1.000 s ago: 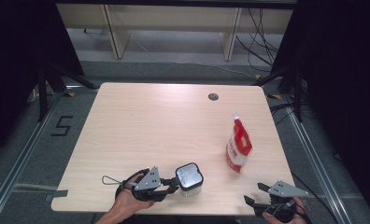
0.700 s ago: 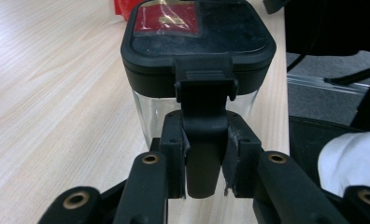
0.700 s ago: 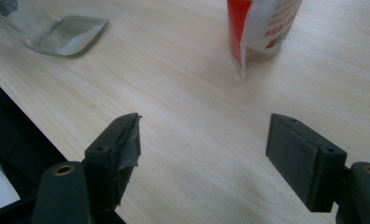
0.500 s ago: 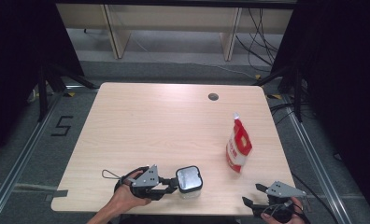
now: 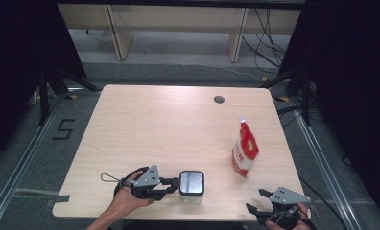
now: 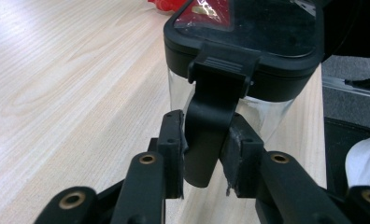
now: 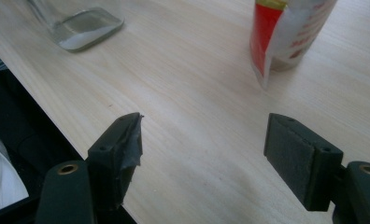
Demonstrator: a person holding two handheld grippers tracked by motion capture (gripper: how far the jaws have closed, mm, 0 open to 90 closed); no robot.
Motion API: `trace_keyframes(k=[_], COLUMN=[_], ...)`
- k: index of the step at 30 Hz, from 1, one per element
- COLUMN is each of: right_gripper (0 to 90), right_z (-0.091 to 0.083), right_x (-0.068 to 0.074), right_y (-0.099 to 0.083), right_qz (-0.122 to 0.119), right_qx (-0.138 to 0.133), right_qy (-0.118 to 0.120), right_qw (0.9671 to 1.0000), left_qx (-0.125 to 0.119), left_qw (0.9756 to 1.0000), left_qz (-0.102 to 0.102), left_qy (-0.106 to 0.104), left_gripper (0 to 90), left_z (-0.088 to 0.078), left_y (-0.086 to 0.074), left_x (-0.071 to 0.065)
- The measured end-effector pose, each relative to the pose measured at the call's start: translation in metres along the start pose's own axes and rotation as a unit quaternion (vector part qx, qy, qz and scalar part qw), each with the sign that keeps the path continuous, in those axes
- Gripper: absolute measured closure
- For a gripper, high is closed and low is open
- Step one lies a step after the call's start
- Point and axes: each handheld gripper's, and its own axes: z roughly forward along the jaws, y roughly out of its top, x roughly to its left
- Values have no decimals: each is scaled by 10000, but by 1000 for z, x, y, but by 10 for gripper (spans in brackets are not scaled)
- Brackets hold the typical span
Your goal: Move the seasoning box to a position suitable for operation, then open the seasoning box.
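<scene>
Left claw (image 5: 171, 184) lies level, clamped on the jar's latch (image 6: 210, 116); right claw (image 5: 255, 206) rests apart.

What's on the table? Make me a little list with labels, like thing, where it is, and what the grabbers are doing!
table: light wood table
jar: clear jar with black lid, upright near the front edge
jar latch: black latch hanging down from the lid
left gripper: jaws shut on the latch, one pad on each side
pouch: red and white pouch, standing at the right side, apart from the jar
right gripper: jaws open, nothing between them, over the front right corner
</scene>
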Motion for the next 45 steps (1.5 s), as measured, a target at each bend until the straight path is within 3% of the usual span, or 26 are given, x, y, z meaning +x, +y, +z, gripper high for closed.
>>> trace_keyframes(k=[2,3,5,6,8,9,11,12,14,16,18,20,21,23,25,28,29,31,35,36,38,41,42,43,45], right_gripper=[290,289,289,289,288,288,288,288,288,288,288,288,288,288,288,288,288,288,286,284,284,284,284,284,282], right_z=[-1,1,0,0,1,0,1,0,0,0,0,1,0,1,0,0,1,0,1,1,1,2,2,2,3], right_x=[4,2,2,2,1,5,1,2,-1,1,-1,-1,2,-1,-1,-2,-3,-4,-2,-2,0,-1,0,2,1], right_y=[0,1,2,2,1,1,1,1,0,0,0,0,0,1,1,0,0,-1,0,0,0,2,2,2,3], right_qz=[81,-59,-78,-72,-31,158,-37,107,-27,67,15,-34,116,-76,-68,-59,-29,-21,31,-48,29,-40,23,119,-10], right_qx=[17,-49,-48,-56,-70,7,-51,12,-72,-58,-33,-93,-50,-79,-81,-91,-95,-66,-65,-94,-79,-91,-71,-4,-68], right_qy=[6,56,16,7,90,58,26,64,12,35,61,94,71,17,21,6,91,8,95,5,15,41,81,93,123], right_qw=[10000,10000,10000,10000,9999,9999,10000,9999,10000,10000,10000,9999,9999,9999,9999,9999,9999,10000,9999,9999,10000,9999,9999,9999,9999], left_qx=[59,21,102,47,78,63,81,47,24,13,-73,-132,-174,-208,-260,-331,-378,-456,-461,-500,-503,-618,-581,-602,-661], left_qw=[10000,10000,9999,9999,9999,9999,9998,9999,9999,9999,9999,9996,9996,9995,9992,9988,9986,9981,9982,9980,9979,9972,9974,9971,9969], left_qz=[50,-3,24,-84,-123,-103,-160,-159,-164,-132,-87,-208,-207,-201,-183,-2,-28,43,23,-25,-30,-163,-54,-100,-114], left_qy=[22,28,100,63,76,7,-12,8,3,59,72,122,98,150,227,356,361,403,391,384,417,383,426,452,422], left_gripper=[694,688,660,645,629,618,595,592,590,589,590,598,604,633,646,704,722,759,829,851,862,887,890,890,891], left_z=[-1,-1,-4,-4,-7,-9,-12,-13,-17,-22,-26,-30,-32,-35,-37,-40,-41,-42,-40,-39,-38,-36,-36,-35,-32], left_y=[1,1,3,3,4,5,6,7,10,14,17,19,20,23,26,32,33,36,36,36,37,40,41,42,43], left_x=[0,-2,-2,-2,-1,-1,-3,-4,-6,-6,-6,-8,-9,-10,-11,-14,-15,-16,-15,-15,-15,-15,-14,-16,-16])
